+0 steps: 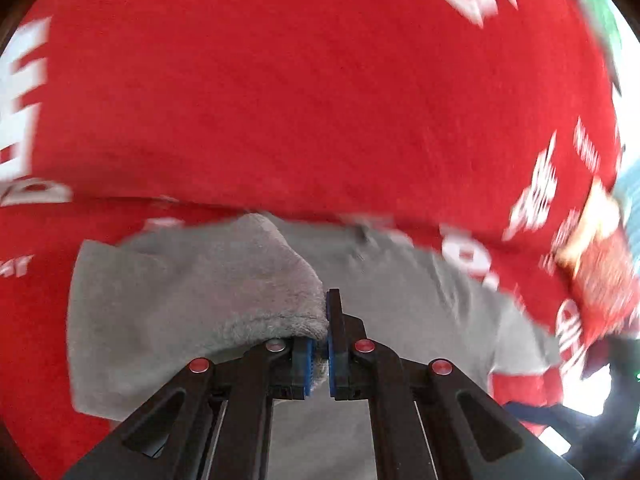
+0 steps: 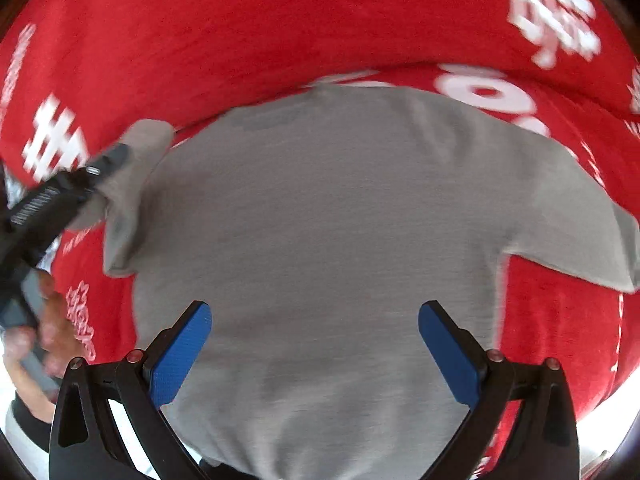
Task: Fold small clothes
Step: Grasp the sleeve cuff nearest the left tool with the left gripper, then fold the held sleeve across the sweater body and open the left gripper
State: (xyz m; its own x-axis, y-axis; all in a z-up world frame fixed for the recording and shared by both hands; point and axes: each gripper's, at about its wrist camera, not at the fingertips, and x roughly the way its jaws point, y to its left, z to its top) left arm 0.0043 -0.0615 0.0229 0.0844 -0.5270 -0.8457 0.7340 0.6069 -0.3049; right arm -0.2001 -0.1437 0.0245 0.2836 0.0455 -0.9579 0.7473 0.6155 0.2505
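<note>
A small grey T-shirt [image 2: 320, 208] lies spread flat on a red cloth with white lettering [image 2: 240, 32]. My left gripper [image 1: 320, 344] is shut on the shirt's left sleeve [image 1: 224, 288] and lifts it, bunched over the left finger. In the right wrist view the left gripper [image 2: 100, 168] shows at the left, holding that sleeve [image 2: 140, 148]. My right gripper [image 2: 314, 344] is open and empty, hovering above the shirt's lower body, its blue pads [image 2: 182, 352] wide apart. The right sleeve [image 2: 580, 232] lies flat.
The red cloth [image 1: 280, 80] covers the whole work surface. The person's hand [image 2: 52, 328] shows at the left edge of the right wrist view. A blurred red-and-orange item [image 1: 600, 256] sits at the right edge of the left wrist view.
</note>
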